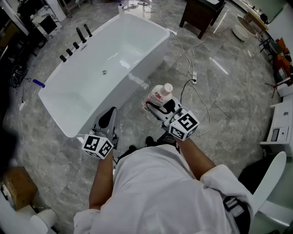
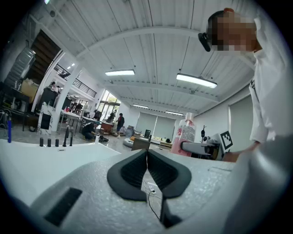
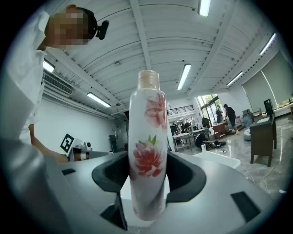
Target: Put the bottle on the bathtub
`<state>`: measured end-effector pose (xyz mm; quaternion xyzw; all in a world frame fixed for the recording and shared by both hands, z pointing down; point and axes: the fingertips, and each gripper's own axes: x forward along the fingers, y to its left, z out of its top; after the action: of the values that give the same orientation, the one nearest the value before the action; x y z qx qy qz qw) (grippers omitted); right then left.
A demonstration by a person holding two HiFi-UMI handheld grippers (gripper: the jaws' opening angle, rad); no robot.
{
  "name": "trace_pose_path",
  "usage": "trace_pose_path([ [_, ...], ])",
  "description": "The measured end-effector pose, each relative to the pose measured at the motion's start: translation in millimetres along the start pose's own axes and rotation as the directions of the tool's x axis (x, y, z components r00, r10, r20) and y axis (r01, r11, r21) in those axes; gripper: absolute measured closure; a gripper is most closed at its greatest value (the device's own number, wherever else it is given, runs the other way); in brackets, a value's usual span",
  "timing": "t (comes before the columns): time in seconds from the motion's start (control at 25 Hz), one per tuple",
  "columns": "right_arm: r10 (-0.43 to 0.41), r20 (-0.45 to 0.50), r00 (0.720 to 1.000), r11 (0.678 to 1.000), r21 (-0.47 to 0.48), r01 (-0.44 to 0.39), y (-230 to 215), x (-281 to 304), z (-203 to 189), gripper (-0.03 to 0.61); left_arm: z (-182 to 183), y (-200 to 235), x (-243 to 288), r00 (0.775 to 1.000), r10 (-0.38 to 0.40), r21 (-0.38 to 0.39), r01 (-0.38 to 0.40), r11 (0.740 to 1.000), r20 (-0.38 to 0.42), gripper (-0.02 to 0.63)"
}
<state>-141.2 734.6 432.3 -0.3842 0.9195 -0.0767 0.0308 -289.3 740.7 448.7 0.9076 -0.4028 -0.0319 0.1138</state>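
Observation:
A white bottle (image 3: 147, 151) with red flowers and a pale cap stands upright between the dark pads of my right gripper (image 3: 147, 176), which is shut on it. In the head view the bottle (image 1: 161, 95) is held in my right gripper (image 1: 160, 106) over the floor, just right of the white bathtub (image 1: 151, 57). My left gripper (image 1: 108, 119) hangs by the tub's near corner. Its pads (image 2: 130, 173) meet with nothing between them, so it is shut. The left gripper view also catches the bottle (image 2: 184, 135) at right.
Black faucet fittings (image 1: 75, 43) line the tub's far left rim, and a drain (image 1: 104, 72) sits in its floor. White cables (image 1: 192, 75) and a power strip lie on the grey marble floor. A dark cabinet (image 1: 201, 13) stands behind; a cardboard box (image 1: 16, 185) is at left.

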Motion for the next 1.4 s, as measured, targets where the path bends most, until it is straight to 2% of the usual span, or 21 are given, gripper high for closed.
trace_pose_path([
  [0.2, -0.003, 0.005, 1.000, 1.000, 0.023, 0.003, -13.9, -1.5, 0.2, 0.350, -3.7, -0.7, 10.7, 1.000, -0.005, 0.002, 0.005, 1.000, -0.006, 0.597],
  [0.44, -0.022, 0.011, 1.000, 0.997, 0.079, 0.021, -31.2, -18.0, -3.9, 0.350, -20.9, -12.1, 19.6, 0.998, -0.019, -0.015, 0.018, 1.000, -0.062, 0.597],
  [0.64, -0.031, 0.025, 0.999, 0.997, 0.071, 0.029, -53.7, -21.3, 8.1, 0.350, -15.0, -6.3, 38.7, 0.997, -0.017, 0.001, 0.017, 1.000, -0.076, 0.597],
  [0.96, -0.066, 0.015, 0.998, 0.994, 0.089, 0.064, -91.3, -47.2, 2.6, 0.350, -29.5, -7.7, 66.5, 0.995, -0.016, -0.022, 0.014, 1.000, -0.095, 0.597],
  [1.24, -0.121, 0.008, 0.993, 0.986, 0.116, 0.119, -125.1, -42.6, -3.2, 0.350, -42.0, 11.5, 99.9, 0.991, -0.029, -0.048, 0.023, 0.999, -0.128, 0.597],
  [1.4, -0.161, 0.019, 0.987, 0.981, 0.113, 0.158, -157.8, -29.4, -5.5, 0.350, -46.3, 34.9, 132.2, 0.992, -0.013, -0.035, 0.008, 0.999, -0.127, 0.597],
])
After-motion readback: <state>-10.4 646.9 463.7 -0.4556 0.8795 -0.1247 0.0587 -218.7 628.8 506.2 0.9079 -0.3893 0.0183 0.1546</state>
